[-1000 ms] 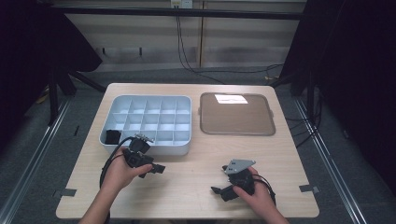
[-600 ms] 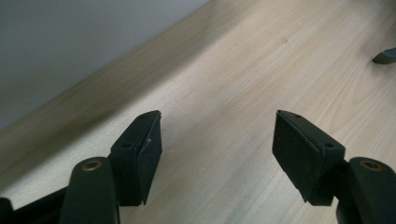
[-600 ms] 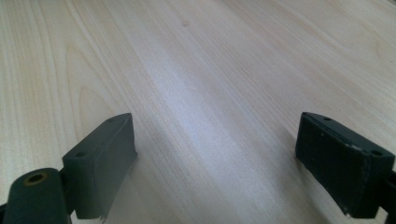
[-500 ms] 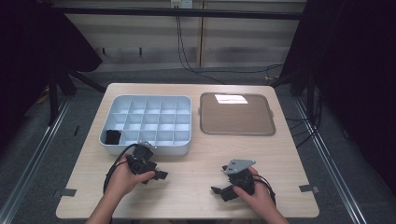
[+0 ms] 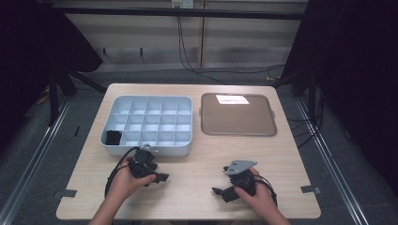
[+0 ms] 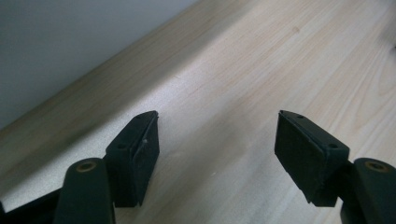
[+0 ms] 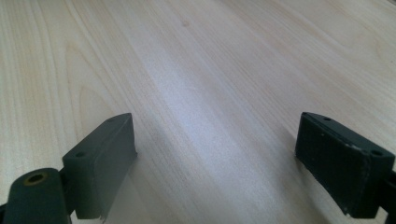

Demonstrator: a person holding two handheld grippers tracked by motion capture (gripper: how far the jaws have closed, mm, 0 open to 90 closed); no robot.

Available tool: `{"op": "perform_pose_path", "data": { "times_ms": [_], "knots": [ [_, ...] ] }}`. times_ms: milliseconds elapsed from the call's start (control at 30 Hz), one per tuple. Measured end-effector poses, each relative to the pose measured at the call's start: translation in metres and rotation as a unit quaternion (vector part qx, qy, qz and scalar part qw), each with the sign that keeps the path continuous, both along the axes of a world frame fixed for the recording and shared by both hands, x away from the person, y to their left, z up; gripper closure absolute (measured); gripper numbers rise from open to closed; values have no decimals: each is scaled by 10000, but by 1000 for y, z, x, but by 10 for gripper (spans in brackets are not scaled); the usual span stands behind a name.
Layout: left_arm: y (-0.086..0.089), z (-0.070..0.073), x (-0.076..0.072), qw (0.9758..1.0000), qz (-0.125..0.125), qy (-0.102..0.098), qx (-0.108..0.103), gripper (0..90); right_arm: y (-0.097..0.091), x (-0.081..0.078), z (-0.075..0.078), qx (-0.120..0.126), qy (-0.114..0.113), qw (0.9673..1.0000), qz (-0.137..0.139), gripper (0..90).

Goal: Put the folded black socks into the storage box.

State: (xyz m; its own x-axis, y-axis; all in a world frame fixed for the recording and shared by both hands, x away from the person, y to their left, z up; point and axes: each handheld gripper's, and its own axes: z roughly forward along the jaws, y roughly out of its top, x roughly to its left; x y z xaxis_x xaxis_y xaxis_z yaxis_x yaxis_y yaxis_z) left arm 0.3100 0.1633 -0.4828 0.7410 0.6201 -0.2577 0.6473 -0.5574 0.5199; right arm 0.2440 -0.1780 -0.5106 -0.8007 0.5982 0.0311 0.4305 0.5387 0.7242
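Looking down, I see a compartment tray (image 5: pixel 146 123) holding one black object (image 5: pixel 112 137) in its near-left cell, beside a brown tray (image 5: pixel 238 115). My left tongs (image 5: pixel 159 178) and right tongs (image 5: pixel 219 191) gape wide, empty, low over the surface (image 5: pixel 197 164).

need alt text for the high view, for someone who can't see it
A person's two hands rest on a pale wooden table, each holding a black gripper with nothing in it: the left gripper just before a white compartment tray, the right gripper nearer the front edge. One black item sits in the tray's near-left compartment; a flat brown tray lies beside it.
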Motion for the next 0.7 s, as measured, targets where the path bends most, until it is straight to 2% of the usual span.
{"op": "perform_pose_path", "data": {
  "times_ms": [133, 433, 467, 700],
  "knots": [
    [0, 0, -2, 9999, -73, -76, 30, 302, 0, 0, 0, -1, 4, 10000, -4, 115],
    [3, -5, -7, 9992, -102, -344, -159, 270, 0, 0, 0, -12, -10, 10000, 15, 115],
    [3, -7, -9, 9987, -134, -447, -189, 270, 0, 0, 0, -16, -11, 10000, 16, 115],
    [3, -9, -15, 9974, -174, -676, -181, 256, 0, -1, 0, -5, -6, 10000, 16, 115]
  ]
}}
